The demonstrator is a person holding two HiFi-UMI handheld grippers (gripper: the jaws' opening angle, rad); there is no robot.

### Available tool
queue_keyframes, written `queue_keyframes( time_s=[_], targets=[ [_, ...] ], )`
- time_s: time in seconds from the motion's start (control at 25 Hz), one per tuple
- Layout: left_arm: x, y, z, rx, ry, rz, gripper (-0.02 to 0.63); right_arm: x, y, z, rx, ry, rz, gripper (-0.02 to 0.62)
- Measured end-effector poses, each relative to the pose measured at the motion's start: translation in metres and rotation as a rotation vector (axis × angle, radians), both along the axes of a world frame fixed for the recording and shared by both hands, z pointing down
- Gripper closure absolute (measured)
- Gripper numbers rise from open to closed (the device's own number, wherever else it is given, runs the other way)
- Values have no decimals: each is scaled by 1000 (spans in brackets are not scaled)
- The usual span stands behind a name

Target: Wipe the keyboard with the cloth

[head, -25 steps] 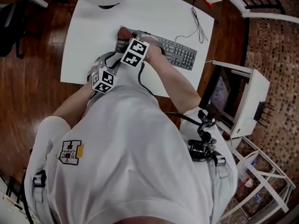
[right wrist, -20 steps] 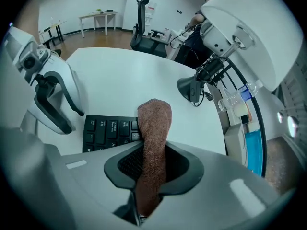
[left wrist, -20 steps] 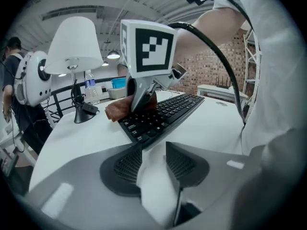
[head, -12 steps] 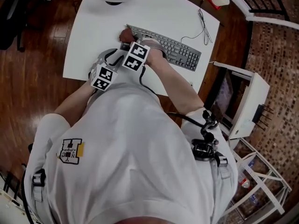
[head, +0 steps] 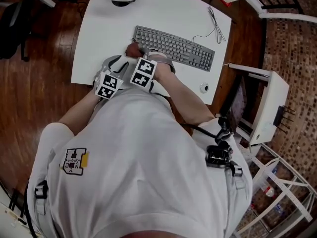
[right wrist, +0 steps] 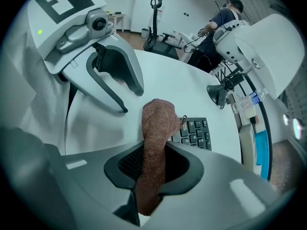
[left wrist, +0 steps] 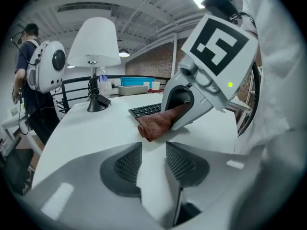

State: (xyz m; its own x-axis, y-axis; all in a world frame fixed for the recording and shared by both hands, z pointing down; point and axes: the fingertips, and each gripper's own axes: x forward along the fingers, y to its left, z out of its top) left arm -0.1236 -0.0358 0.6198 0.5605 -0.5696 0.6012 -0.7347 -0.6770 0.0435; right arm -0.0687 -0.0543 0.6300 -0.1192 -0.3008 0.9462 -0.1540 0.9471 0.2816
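1. Between the jaws of my right gripper (right wrist: 154,169), drawn narrow, the brown cloth (right wrist: 158,121) is firmly pinched, and its free end pokes out ahead of the fingertips.
2. That free end sits at the near left corner of the keyboard (head: 173,47), low over the white table (head: 99,24). Contact with the keys cannot be confirmed.
3. My left gripper (left wrist: 153,162), just left of the right one, stands wide with nothing between its jaws, only bare table beneath.
4. Judgement: the cloth is secured and at the keyboard. Nearly the whole key field stretches rightward of my fingers, so wiping appears largely outstanding.
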Motion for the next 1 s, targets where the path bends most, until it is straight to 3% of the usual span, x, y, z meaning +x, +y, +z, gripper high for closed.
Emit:
queue_keyframes(
  time_s=[0.28, 0.56, 0.64, 0.72, 0.8, 0.88, 1.0],
  targets=[
    [-7, 4, -3, 6, -3, 11, 451, -4, 0, 1, 11, 3, 15, 511],
    [-9, 6, -10, 42, -21, 53, 451, -3, 38, 4, -72, -11, -56, 511],
    [-3, 7, -20, 110, -49, 141, 451, -4, 45, 4, -91, -24, -71, 511],
    [12, 12, -33, 200, -78, 282, 445, -5, 49, 4, -96, -33, -92, 511],
    [34, 18, -42, 259, -92, 439, 384, -4, 50, 4, -97, -35, -116, 511],
    [53, 22, -45, 260, -94, 547, 343, -2, 50, 5, -107, -42, -121, 509],
    [62, 19, -21, 157, -186, 596, 346, 2, 48, 5, -121, -84, -100, 509]
  ],
)
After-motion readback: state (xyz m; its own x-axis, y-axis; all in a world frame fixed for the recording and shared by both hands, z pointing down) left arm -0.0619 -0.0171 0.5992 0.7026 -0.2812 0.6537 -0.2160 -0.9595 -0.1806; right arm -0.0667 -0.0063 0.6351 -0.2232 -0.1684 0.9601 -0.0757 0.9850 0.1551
